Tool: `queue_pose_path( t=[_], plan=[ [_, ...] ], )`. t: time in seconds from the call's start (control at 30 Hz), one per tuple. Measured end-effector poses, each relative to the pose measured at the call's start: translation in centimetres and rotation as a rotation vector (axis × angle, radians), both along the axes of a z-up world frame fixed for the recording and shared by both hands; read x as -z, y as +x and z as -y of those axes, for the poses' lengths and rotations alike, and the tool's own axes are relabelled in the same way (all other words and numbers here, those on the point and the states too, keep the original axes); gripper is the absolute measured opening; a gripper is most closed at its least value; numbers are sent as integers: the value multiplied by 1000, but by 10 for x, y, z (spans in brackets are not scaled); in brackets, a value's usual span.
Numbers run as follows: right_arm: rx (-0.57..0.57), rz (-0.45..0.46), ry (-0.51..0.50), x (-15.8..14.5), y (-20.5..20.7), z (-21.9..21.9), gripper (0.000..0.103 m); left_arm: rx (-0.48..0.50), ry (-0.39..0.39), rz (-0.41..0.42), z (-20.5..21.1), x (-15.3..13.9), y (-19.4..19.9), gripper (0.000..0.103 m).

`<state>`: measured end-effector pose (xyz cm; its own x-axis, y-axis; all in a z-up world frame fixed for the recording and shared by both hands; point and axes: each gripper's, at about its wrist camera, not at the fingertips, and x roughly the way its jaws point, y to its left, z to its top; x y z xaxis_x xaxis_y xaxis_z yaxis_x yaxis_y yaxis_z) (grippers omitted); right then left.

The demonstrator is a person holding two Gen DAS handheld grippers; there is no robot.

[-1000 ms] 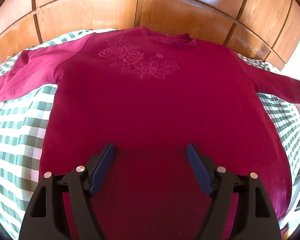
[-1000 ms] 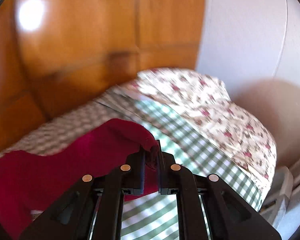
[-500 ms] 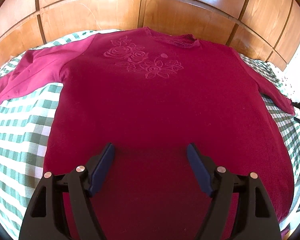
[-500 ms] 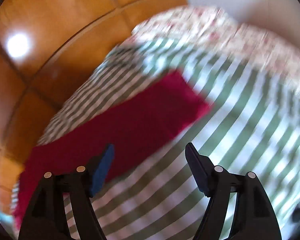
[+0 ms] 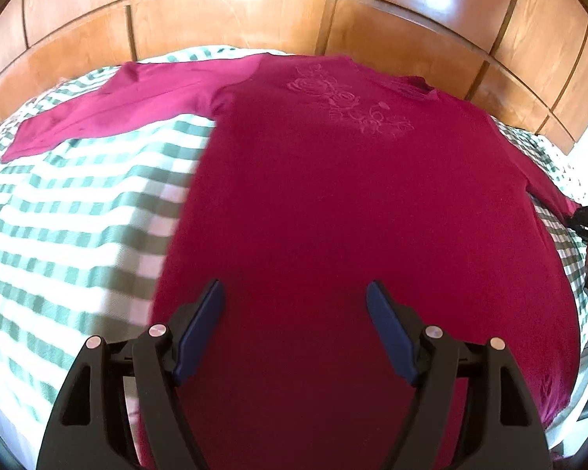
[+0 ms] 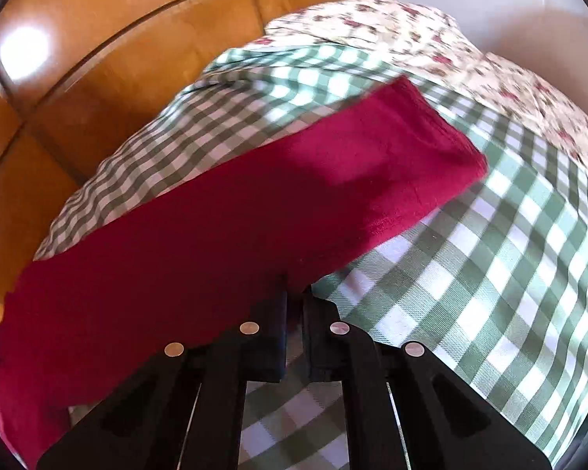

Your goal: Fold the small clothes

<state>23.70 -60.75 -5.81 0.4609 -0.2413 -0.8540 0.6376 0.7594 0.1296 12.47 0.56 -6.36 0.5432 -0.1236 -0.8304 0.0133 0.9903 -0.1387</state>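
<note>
Right wrist view: right tool [image 6: 294, 293] is clamped on the sleeve [image 6: 254, 211] edge at 6 o'clock. Left tool [image 5: 296, 305] gapes wide over the sweater [image 5: 352, 215]. Next step, likely: fold sleeve toward 9 o'clock.

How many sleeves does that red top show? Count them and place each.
2. The left sleeve lies spread over the checked cover toward the headboard. The right sleeve stretches across the cover, its near edge at the right gripper, jaws closed on it.

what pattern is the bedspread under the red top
Green and white check bedspread, clearest in the right wrist view.
</note>
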Motion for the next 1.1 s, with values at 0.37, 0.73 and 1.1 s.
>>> queue_pose_path(
  t=[0.37, 0.73, 1.1],
  plan=[
    [-241, 91, -30, -46, -38, -118, 80, -163, -28, -21, -79, -3, -49, 67],
    [-637, 114, -39, -14, -49, -313, 80, -10, 2, -7, -53, 5, -86, 4],
    [-677, 99, -156, 8, -68, -325, 89, -237, -153, 58, -133, -17, -68, 47]
  ],
)
